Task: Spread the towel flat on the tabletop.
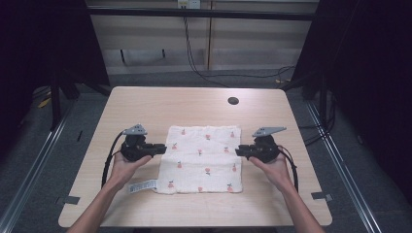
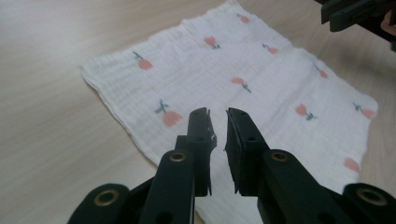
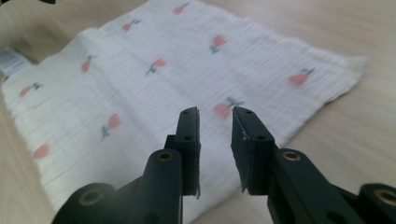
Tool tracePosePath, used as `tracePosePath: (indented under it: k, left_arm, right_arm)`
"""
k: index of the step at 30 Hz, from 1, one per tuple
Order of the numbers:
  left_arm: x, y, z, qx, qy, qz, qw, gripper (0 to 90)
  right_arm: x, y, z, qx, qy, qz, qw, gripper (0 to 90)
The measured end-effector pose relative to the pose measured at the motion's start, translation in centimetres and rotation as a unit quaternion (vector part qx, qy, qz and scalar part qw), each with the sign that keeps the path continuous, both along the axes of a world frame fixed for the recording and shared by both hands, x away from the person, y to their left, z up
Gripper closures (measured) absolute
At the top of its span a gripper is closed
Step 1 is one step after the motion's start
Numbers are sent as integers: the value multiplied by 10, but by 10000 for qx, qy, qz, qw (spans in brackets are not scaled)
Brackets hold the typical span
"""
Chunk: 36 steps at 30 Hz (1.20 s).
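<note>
A white tulip-print cloth (image 1: 201, 159) lies flat mid-desk (image 1: 145, 104); the left tool (image 1: 162, 148) and right tool (image 1: 239, 152) flank its side edges, both released, empty; any folding appears not yet begun.

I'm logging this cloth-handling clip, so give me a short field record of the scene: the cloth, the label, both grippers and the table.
cloth: white cloth with small pink flower print, lying flat near the table's middle
label: white tag sticking out at the cloth's near left corner
left gripper: left gripper at the cloth's left edge, jaws slightly apart, nothing between them
right gripper: right gripper at the cloth's right edge, jaws slightly apart, nothing between them
table: light wood table with a dark round hole near the far edge
</note>
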<state>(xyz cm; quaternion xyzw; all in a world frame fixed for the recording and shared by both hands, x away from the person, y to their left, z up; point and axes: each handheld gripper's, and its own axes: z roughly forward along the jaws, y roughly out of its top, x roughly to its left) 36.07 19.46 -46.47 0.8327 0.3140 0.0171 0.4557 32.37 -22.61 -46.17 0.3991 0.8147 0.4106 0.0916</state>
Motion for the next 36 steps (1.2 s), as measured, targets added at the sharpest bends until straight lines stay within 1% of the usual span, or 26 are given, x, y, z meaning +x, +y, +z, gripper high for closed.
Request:
tracePosePath:
  k: [2,3,4,5,7,8,11,12,14,15,16,18,19,20,22,23,24,25,26,28,29,30,32,33,35,36]
  left_arm:
    - [-1,-7,-9,238,61,-95,9997,776]
    - [0,-10,-15,258,186,-123,9994,776]
    - [-1,-15,-21,406,234,-207,9987,769]
    - [-3,-18,-26,518,279,-274,9979,757]
    - [-3,-17,-28,464,339,-273,9980,772]
    - [-3,-15,-28,565,280,-221,9978,773]
    - [-1,-12,-34,538,350,-197,9977,764]
    - [0,-13,-36,591,362,-225,9973,761]
    - [1,-14,-36,506,461,-209,9974,744]
    - [0,-14,-36,553,444,-223,9972,740]
    - [-3,-15,-36,568,397,-242,9973,743]
    - [-7,-16,-36,519,424,-313,9973,743]
    - [-9,-16,-36,536,380,-329,9973,736]
    - [-11,-16,-36,576,365,-350,9971,729]
    - [-13,-17,-36,541,331,-375,9973,720]
    - [-13,-18,-36,553,319,-400,9972,721]
    - [-13,-18,-36,553,319,-400,9972,721]
    - [-12,-19,-36,596,311,-447,9967,727]
    - [-12,-20,-36,613,327,-443,9966,749]
    - [-10,-20,-35,632,478,-639,9948,831]
    - [-10,-20,-35,632,478,-639,9948,870]
    - [-10,-20,-35,660,479,-666,9944,870]
    - [-11,-20,-37,545,553,-687,9946,898]
    - [-14,-22,-35,638,496,-698,9943,900]
    - [-16,-24,-35,638,482,-687,9944,900]
    - [-21,-28,-34,762,315,-695,9942,900]
  right_arm:
    - [-12,8,-11,-94,128,118,9998,698]
    - [-12,8,-11,-94,128,118,9998,698]
    - [-16,11,-16,-152,172,141,9996,677]
    - [-26,17,-24,-317,196,217,9991,642]
    - [-29,20,-27,-461,143,225,9986,619]
    - [-30,20,-28,-512,105,171,9985,614]
    - [-26,16,-28,-600,-120,-17,9981,617]
    - [-23,14,-29,-432,-17,-31,9991,615]
    - [-21,14,-31,-686,-45,-156,9975,616]
    - [-21,13,-33,-651,-9,-83,9978,616]
    - [-21,14,-35,-692,-18,-27,9976,616]
    - [-23,16,-37,-815,-75,-24,9966,618]
    - [-24,18,-36,-962,-130,0,9953,670]
    - [-25,18,-36,-1004,-144,4,9948,741]
    - [-24,16,-36,-943,-88,-56,9955,842]
    - [-24,15,-36,-941,-93,-115,9955,861]
    - [-24,15,-36,-941,-93,-115,9955,861]
    - [-23,11,-36,-842,-40,-132,9964,872]
    - [-24,9,-35,-837,2,-171,9963,875]
    - [-24,5,-35,-751,67,-212,9969,878]
    - [-24,5,-35,-751,67,-212,9969,878]
    - [-25,3,-36,-713,87,-218,9972,880]
    - [-29,-1,-33,-717,120,-180,9972,880]
    - [-34,-8,-30,-618,142,-171,9978,881]
    - [-36,-11,-30,-586,147,-131,9981,882]
    - [-42,-14,-29,-634,142,-96,9978,882]
